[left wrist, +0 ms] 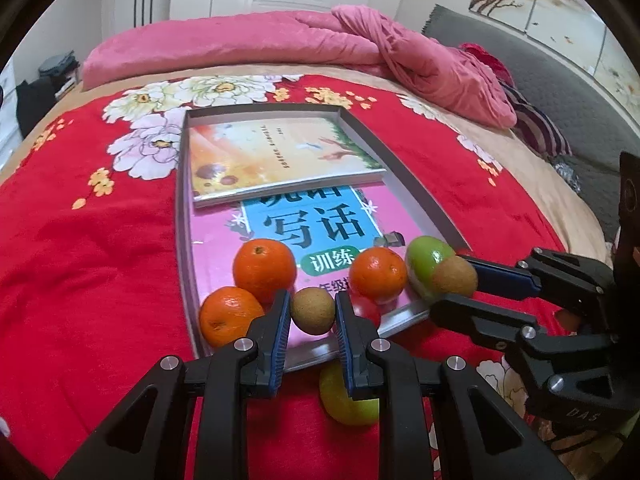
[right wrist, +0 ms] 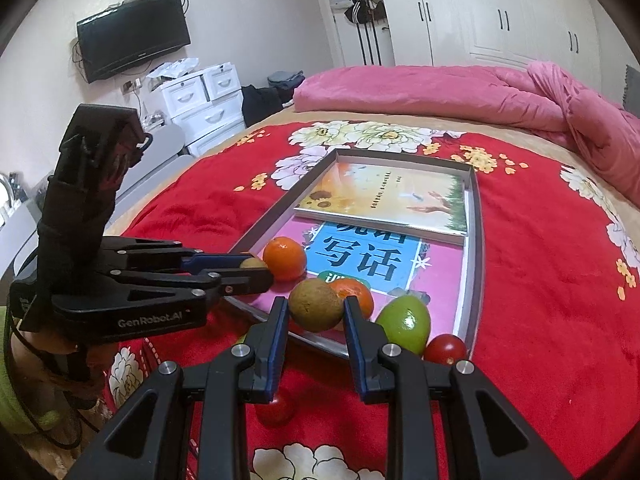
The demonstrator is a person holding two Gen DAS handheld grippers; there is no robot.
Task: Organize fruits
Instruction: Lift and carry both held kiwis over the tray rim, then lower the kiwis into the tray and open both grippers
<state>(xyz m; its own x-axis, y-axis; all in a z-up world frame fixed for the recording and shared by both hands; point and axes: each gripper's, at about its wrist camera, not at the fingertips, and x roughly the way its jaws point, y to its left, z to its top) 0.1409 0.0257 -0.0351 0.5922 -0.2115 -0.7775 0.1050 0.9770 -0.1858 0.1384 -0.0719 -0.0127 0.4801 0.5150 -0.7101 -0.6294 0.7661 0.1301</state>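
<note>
Bed (left wrist: pixel 100 240): huge red floral blanket, with a pink duvet (left wrist: pixel 280 40) bunched along the far side.

Tray (left wrist: pixel 182 216): shallow grey tray on the blanket, two books inside; the orange-yellow book (left wrist: pixel 280 156) lies over the far end of the pink and blue book (left wrist: pixel 312 232).

Only in the right view: a wall TV (right wrist: pixel 134 36) and white drawers (right wrist: pixel 204 98) off to the left. Also a second tomato (right wrist: pixel 276 406) on the blanket, under the tongs.

Only in the left view: a yellow-green fruit (left wrist: pixel 346 400) on the blanket outside the tray, partly hidden by the tongs.

Left tongs (left wrist: pixel 313 316): partly open, closed around a kiwi (left wrist: pixel 313 311) at the tray's near edge; pads look to be touching it on both sides.

Right tongs (right wrist: pixel 316 312): same story, gripping another kiwi (right wrist: pixel 316 304) over the tray's near corner.

Oranges: three in the tray's near end, (left wrist: pixel 265 266), (left wrist: pixel 230 316) and (left wrist: pixel 378 274), crowding the left kiwi.

Green apple (left wrist: pixel 428 268): in the tray's near right corner, right behind the right-hand kiwi.

Tomato (right wrist: pixel 445 349): by the tray's near corner, beside the apple; can't tell if it's inside.
</note>
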